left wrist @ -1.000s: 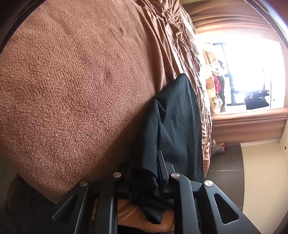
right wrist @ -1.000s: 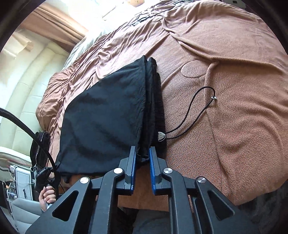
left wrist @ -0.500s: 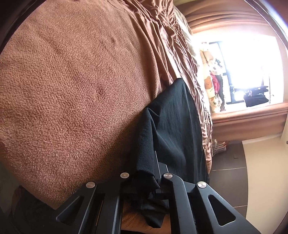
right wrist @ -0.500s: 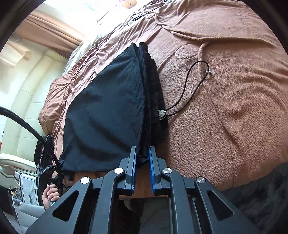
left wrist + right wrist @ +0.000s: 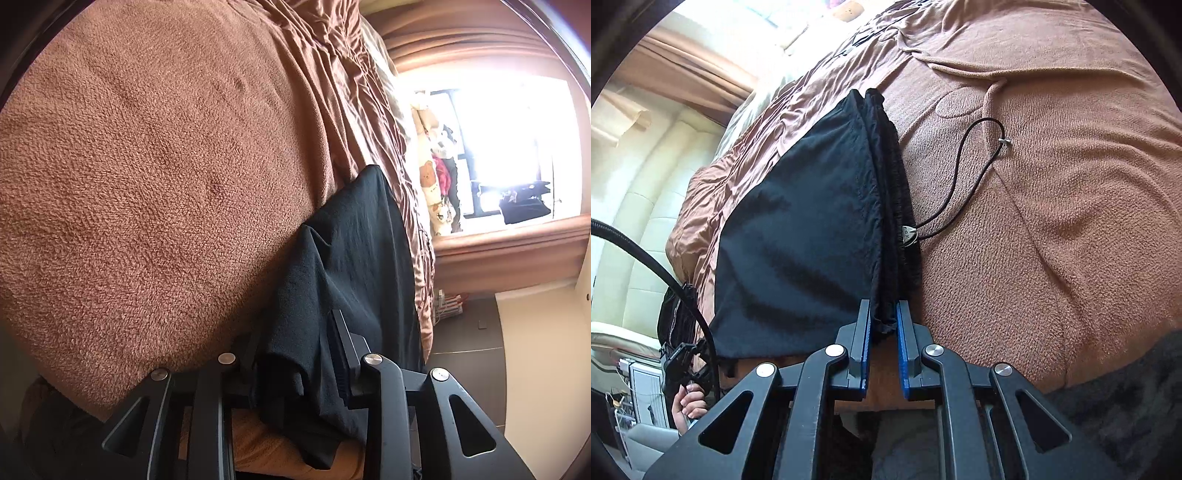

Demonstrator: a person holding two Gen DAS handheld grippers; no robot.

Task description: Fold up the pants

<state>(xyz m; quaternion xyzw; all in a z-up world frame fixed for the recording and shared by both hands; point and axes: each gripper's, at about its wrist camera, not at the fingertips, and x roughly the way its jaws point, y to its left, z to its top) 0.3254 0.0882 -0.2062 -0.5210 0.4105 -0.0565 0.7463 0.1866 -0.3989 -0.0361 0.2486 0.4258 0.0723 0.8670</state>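
Observation:
Black pants [image 5: 798, 221] lie folded lengthwise on a brown fleece blanket [image 5: 1052, 184], their near end at the bed's edge. My right gripper [image 5: 883, 314] is shut on the gathered waistband, blue pads pressing the fabric from both sides. A black drawstring [image 5: 960, 173] with a metal tip loops out over the blanket. In the left wrist view the pants [image 5: 362, 240] stretch away toward the window. My left gripper [image 5: 295, 325] straddles a bunched fold at the pants' other end. Its jaws are opening, and the cloth sits loosely between them.
The blanket [image 5: 147, 166] covers a wide bed. A bright window with hanging clothes [image 5: 436, 184] and dark floor [image 5: 469, 332] lie beyond the bed's far side. A hand [image 5: 689, 400] and a black cable [image 5: 665, 273] show at lower left of the right wrist view.
The left jaws pinched tighter on the fold half a second ago, then spread apart. The right gripper sank a little with the waistband, keeping its grip.

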